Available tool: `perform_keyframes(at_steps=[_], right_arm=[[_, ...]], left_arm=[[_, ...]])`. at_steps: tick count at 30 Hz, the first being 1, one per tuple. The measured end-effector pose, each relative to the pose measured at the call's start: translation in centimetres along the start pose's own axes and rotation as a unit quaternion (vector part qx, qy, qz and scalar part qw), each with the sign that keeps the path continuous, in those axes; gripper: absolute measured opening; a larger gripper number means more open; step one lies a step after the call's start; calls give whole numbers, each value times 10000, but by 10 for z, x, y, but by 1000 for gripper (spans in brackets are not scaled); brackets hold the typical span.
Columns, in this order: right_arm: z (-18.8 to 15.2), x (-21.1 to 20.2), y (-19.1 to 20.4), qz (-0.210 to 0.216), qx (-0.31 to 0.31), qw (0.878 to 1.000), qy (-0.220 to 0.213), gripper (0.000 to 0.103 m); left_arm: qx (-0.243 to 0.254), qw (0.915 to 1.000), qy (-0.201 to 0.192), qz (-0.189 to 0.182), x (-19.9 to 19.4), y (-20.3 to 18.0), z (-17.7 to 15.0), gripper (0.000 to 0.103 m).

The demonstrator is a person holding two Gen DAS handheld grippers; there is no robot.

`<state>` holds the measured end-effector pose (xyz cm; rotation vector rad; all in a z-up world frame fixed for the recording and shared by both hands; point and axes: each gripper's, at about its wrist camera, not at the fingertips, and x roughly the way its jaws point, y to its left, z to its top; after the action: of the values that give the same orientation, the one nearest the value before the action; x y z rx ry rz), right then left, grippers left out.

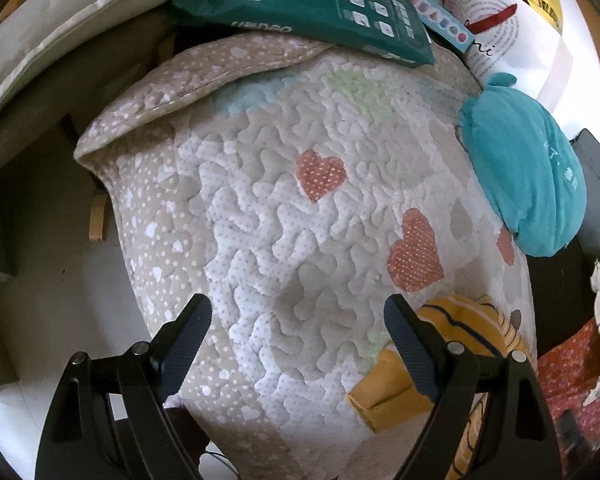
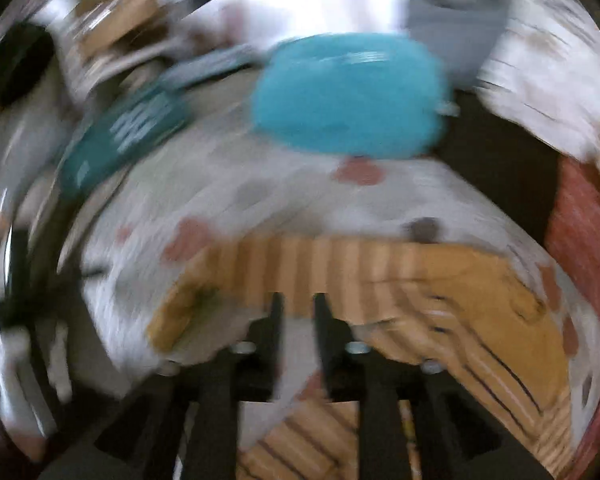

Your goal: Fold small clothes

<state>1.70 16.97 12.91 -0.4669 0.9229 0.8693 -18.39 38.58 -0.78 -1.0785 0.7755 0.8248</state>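
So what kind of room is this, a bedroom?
Probably a bedroom or living room at home: a quilted heart-patterned blanket covers the work surface, with a cream cushion, a teal plush toy and a small striped yellow garment around.

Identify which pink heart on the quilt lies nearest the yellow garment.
The lower pink heart, just above the yellow garment; the other heart sits higher, mid-quilt.

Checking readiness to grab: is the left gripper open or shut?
Open. The left gripper has its fingers spread wide with only the quilted mat visible between them, holding nothing.
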Motion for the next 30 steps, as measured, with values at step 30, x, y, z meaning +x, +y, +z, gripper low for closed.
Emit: perform_keyframes(at_steps=[30], right_arm=[[40,93,95,1337,-60,9903,369,7]], left_arm=[[-417,9990,10,139,0,38,16,87]])
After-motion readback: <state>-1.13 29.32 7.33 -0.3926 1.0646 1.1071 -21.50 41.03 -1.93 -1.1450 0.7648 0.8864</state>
